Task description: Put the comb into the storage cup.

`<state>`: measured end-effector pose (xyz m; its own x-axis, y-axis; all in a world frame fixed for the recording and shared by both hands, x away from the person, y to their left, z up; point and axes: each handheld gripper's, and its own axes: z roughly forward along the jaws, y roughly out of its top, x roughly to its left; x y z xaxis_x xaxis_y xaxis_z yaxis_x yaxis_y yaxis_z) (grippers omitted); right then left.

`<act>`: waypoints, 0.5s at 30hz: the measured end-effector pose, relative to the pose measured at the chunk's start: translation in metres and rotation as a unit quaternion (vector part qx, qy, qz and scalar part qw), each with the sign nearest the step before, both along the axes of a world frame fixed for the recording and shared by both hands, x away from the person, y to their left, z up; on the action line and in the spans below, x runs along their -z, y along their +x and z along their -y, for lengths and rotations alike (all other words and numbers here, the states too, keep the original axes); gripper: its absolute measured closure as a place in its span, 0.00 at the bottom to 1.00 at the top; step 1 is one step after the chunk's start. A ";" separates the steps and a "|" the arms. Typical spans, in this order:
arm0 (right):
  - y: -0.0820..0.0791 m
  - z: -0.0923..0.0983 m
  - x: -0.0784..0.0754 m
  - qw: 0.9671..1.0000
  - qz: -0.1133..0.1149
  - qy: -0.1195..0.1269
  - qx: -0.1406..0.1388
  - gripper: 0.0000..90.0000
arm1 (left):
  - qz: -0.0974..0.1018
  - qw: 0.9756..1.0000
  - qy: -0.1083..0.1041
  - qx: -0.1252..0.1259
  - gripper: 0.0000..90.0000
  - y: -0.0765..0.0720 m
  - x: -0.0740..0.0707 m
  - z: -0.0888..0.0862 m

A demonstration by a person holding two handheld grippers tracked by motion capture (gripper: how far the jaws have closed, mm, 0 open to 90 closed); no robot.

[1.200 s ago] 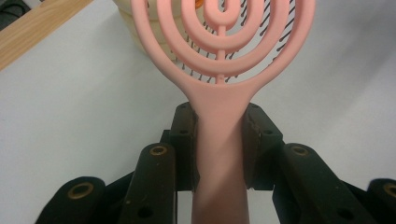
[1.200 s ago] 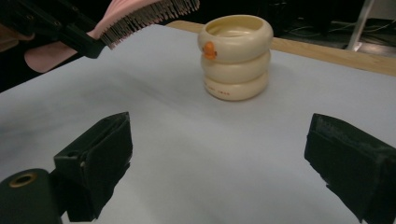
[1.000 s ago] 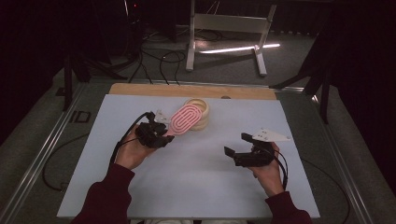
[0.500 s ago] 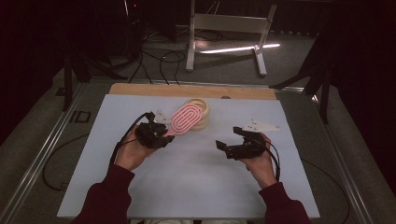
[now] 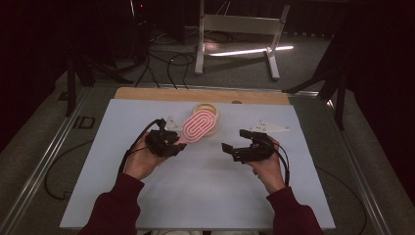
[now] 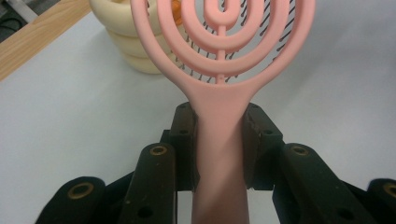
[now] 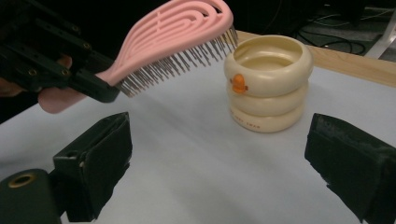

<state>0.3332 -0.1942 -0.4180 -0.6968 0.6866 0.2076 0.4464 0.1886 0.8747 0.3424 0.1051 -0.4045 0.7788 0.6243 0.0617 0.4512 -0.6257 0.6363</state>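
The left gripper (image 5: 177, 142) clamps the pink brush (image 5: 198, 127) by its handle, head raised over the cream cup (image 7: 267, 83); the right gripper (image 5: 234, 148), jaws apart, points toward the cup above the table (image 5: 205, 196).

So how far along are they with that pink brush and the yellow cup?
Done: the left tongs have clamped the pink plastic hairbrush by its handle and lifted it above the cream ringed duck cup. In hand: the open right tongs face the cup. Left: probably gripping the cup.
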 end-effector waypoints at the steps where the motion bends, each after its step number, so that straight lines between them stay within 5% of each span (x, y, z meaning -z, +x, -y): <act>1: 0.000 0.000 0.000 1.000 -0.001 0.002 0.000 0.08 | 0.001 1.000 0.000 0.000 0.78 0.000 0.000 0.001; 15: 0.004 -0.006 0.000 1.000 -0.013 0.019 -0.001 0.08 | 0.000 1.000 -0.013 0.009 0.78 -0.002 0.006 0.011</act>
